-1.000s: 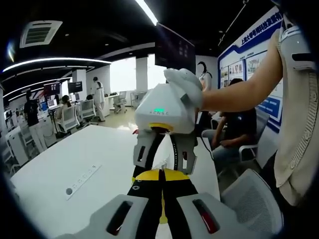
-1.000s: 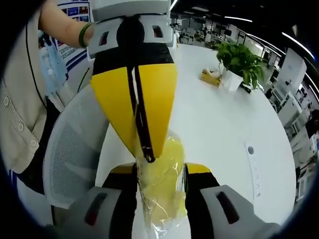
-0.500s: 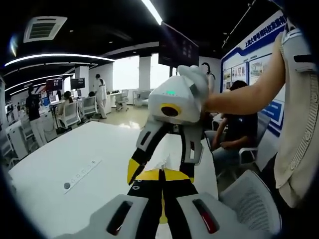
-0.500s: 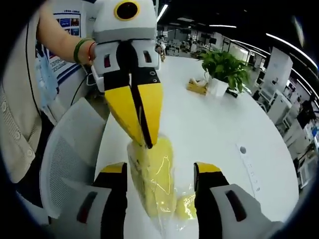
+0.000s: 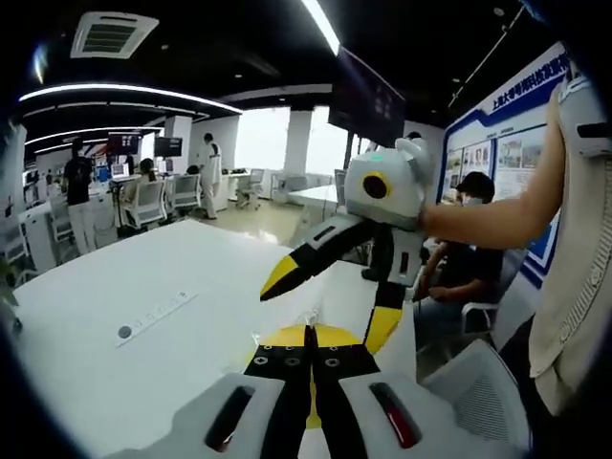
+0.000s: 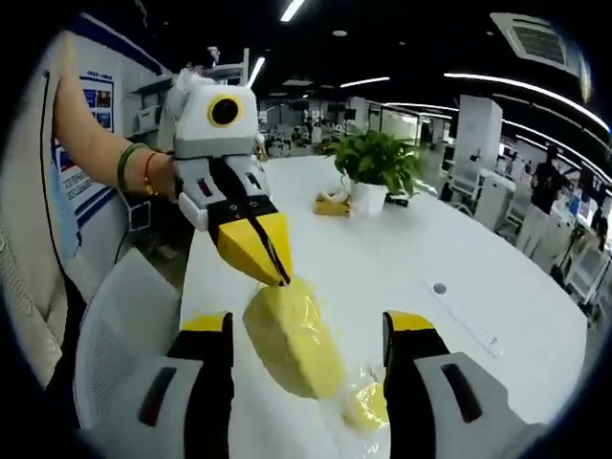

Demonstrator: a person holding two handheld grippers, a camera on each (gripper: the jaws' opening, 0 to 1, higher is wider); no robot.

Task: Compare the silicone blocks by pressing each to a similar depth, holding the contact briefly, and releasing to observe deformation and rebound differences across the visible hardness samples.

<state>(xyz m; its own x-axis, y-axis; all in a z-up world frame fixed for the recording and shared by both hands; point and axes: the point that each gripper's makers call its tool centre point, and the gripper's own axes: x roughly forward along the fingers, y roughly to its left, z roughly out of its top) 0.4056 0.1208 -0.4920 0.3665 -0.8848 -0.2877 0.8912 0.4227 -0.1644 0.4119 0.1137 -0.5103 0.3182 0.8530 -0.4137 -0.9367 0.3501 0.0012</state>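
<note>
In the right gripper view, the left hand-held gripper [image 6: 277,277] comes in from the left, held by a person's hand wearing green and red bracelets [image 6: 137,170]. Its yellow jaws are pinched together on the top edge of a clear bag [image 6: 316,354]. The bag hangs from that pinch over the near edge of the white desk [image 6: 382,258]. Inside it sits a large yellow block [image 6: 292,339], and a smaller yellow block [image 6: 368,406] lies lower and to the right. The right hand-held gripper [image 6: 308,330] has its jaws spread wide, one on either side of the large block, apparently touching neither it nor the bag. Farther along the desk stand a potted plant [image 6: 375,172] and a small yellow item [image 6: 332,203].

In the left gripper view, the left hand-held gripper's jaws meet tip to tip, and the right one [image 5: 327,306] shows beyond them, wide open.

The step in hand looks like the release after a squeeze. To do it well, keep the bag steady, watch the block spring back, then squeeze the smaller block to a like depth.
</note>
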